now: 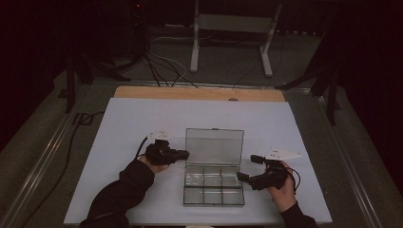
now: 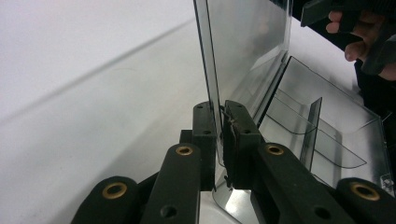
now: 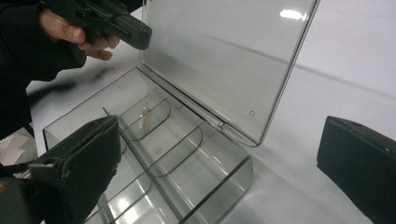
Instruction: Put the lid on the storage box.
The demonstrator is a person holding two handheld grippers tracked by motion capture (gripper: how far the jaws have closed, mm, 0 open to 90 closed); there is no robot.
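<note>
Counting one box, six compartments

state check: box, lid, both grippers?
clear compartment box: open, resting on the white table, dividers in place
lid: raised upright, its edge pinched
left gripper: shut on lid
right gripper: open, jaws wide, at the box's right side

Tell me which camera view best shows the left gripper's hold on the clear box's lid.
The left gripper view: the left gripper has its jaws shut on the edge of the upright lid. The high view shows that gripper at the lid's left edge, small and dim. The right gripper view shows it from afar at that edge.
</note>
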